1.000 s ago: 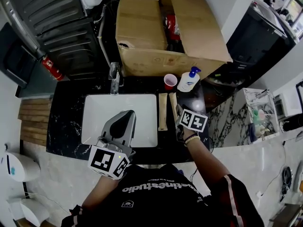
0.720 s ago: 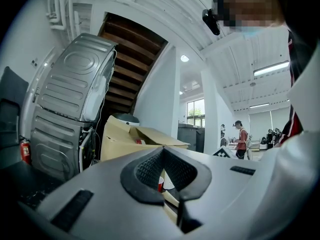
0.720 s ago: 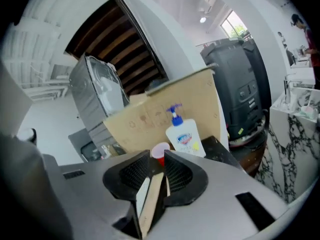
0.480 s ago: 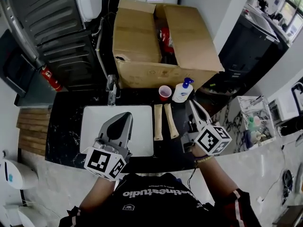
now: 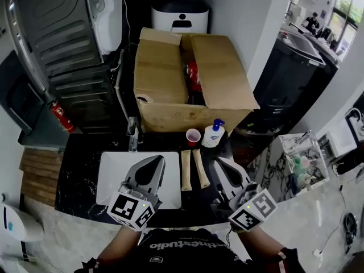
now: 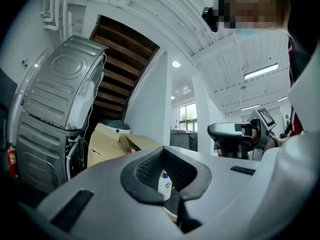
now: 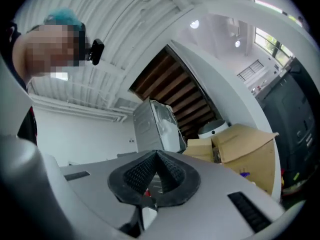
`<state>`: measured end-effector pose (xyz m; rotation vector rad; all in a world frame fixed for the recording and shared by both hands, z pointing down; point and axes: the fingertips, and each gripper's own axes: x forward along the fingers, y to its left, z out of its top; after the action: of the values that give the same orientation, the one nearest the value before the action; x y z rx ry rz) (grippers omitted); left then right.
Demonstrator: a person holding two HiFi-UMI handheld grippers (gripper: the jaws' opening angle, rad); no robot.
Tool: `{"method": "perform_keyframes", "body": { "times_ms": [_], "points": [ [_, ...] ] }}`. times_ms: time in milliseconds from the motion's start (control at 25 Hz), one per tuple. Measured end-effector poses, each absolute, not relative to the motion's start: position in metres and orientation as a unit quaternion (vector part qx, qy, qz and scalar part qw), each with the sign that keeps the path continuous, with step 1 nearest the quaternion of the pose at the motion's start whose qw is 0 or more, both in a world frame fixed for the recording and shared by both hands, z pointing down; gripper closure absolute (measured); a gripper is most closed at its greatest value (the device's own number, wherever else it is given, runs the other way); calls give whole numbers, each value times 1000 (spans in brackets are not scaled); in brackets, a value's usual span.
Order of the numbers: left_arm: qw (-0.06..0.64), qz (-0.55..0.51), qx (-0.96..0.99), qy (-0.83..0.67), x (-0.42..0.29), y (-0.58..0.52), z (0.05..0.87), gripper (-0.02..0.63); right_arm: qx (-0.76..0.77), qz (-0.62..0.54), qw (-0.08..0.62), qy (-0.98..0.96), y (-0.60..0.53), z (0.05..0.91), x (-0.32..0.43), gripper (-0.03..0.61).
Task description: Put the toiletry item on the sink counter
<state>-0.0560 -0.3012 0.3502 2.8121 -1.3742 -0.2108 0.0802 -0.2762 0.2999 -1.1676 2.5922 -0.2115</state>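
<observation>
Setting: A black stone table (image 5: 79,172) with a white sink basin (image 5: 111,164) and a faucet (image 5: 132,134) is seen from above. An open cardboard box (image 5: 162,78) stands behind it.

Toiletry items: A white pump bottle (image 5: 212,133) with a blue top is standing upright at the back of the table, just beside a red cup (image 5: 193,136). Two long tan items (image 5: 186,169), whose kind cannot be made out, are lying side by side just right of the basin.

Left gripper (image 5: 153,162): It is held over the basin with its jaws pressed together and nothing between them. In the left gripper view only the distant pump bottle (image 6: 164,183) is glimpsed past the notch.

Right gripper (image 5: 223,165): It is held above the table's right part, near the tan items but apart from them. Its jaws are together and empty.

Done: The toiletry things are judged to be already set down on the table, since nothing is carried by either gripper.

Left: Little appears to remain. Something red (image 5: 193,75) is seen inside the box, so a further item may yet have to be fetched.
</observation>
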Motion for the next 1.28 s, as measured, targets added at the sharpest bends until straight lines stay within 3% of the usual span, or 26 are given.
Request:
{"method": "perform_keyframes", "body": {
  "times_ms": [520, 1280],
  "points": [
    [21, -74, 912, -403, -33, -292, 354, 600, -417, -59, 104, 901, -275, 306, 86, 540],
    [-33, -43, 913, -404, -29, -288, 353, 600, -413, -51, 101, 904, -270, 305, 80, 541]
  ]
}}
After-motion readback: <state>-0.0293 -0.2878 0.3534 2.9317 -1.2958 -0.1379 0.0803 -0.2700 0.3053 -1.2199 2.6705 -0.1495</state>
